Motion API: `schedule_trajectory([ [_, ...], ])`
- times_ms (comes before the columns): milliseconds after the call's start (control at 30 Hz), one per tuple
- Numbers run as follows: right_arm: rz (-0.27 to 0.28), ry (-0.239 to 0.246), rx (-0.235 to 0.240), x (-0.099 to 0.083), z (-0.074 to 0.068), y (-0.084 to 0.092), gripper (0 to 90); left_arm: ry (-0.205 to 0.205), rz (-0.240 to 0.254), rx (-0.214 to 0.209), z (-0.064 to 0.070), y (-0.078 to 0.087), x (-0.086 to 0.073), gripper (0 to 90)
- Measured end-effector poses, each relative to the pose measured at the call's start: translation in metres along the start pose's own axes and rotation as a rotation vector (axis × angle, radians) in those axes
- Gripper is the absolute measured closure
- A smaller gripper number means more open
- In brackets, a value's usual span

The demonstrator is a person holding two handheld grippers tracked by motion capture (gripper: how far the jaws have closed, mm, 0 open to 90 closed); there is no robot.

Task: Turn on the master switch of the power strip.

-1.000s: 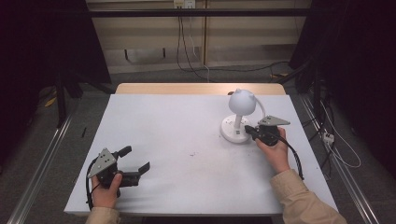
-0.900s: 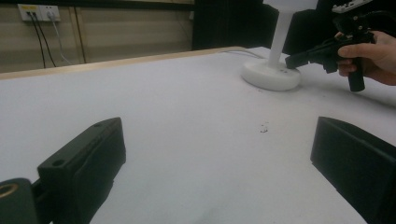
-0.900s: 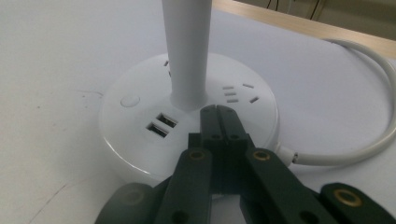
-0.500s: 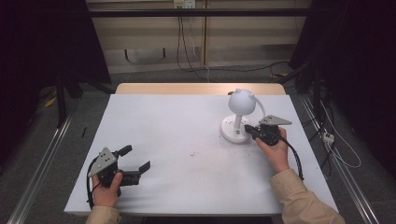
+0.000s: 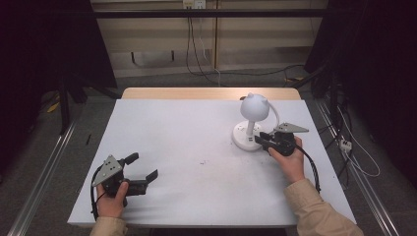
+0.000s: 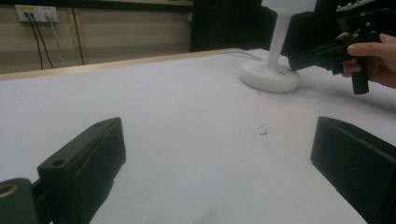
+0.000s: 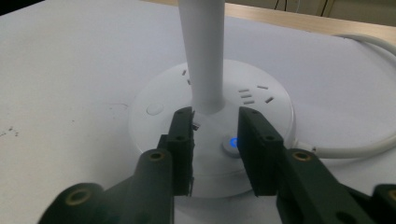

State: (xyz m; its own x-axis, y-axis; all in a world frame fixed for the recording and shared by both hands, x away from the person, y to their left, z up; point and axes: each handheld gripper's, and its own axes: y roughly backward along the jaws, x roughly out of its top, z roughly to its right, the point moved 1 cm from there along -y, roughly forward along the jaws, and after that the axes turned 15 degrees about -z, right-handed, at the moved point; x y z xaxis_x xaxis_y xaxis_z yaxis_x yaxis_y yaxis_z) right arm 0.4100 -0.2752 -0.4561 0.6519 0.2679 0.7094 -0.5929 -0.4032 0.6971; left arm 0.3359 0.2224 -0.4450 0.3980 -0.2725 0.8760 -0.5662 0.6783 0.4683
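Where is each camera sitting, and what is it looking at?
High view: above the person's side, looking down on the white table; both forearms, left gripper and right gripper show.
Left gripper view: rides low, facing across the table between its wide-apart jaws.
Right gripper view: looks down on the round lamp base's lit blue button, over which its jaws have just opened.
Shared: every view shows the white round-headed desk lamp.
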Motion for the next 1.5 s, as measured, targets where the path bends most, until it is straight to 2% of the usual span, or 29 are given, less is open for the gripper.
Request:
schedule_trajectory([
  [100,0.004,-0.021,0.021,0.001,-0.001,0.002,53.4,0.003,0.001,-0.002,0.001,0.000,0.000,2.9],
  [133,0.004,-0.021,0.021,0.001,-0.001,0.002,53.4,0.003,0.002,-0.003,0.001,0.000,0.000,2.9],
  [300,0.003,-0.018,0.013,-0.001,-0.006,0.006,38.1,0.003,0.003,-0.002,0.002,0.002,0.000,2.9],
  [433,0.002,-0.028,0.015,-0.003,-0.007,0.009,35.5,0.006,0.009,-0.003,0.003,0.002,0.001,2.9],
  [533,0.010,-0.032,0.017,-0.007,-0.008,0.015,29.4,0.002,0.008,-0.004,0.002,0.002,0.002,2.9],
  [800,0.041,-0.032,0.059,-0.013,-0.013,0.029,25.4,0.003,0.002,-0.010,0.002,0.000,0.001,2.9],
  [1167,0.050,-0.002,0.058,-0.019,-0.022,0.035,21.4,0.003,0.002,-0.013,0.003,-0.001,0.002,2.9],
  [1500,0.035,0.026,0.068,-0.028,-0.028,0.041,17.8,0.004,0.004,-0.006,0.004,0.001,0.002,2.9],
])
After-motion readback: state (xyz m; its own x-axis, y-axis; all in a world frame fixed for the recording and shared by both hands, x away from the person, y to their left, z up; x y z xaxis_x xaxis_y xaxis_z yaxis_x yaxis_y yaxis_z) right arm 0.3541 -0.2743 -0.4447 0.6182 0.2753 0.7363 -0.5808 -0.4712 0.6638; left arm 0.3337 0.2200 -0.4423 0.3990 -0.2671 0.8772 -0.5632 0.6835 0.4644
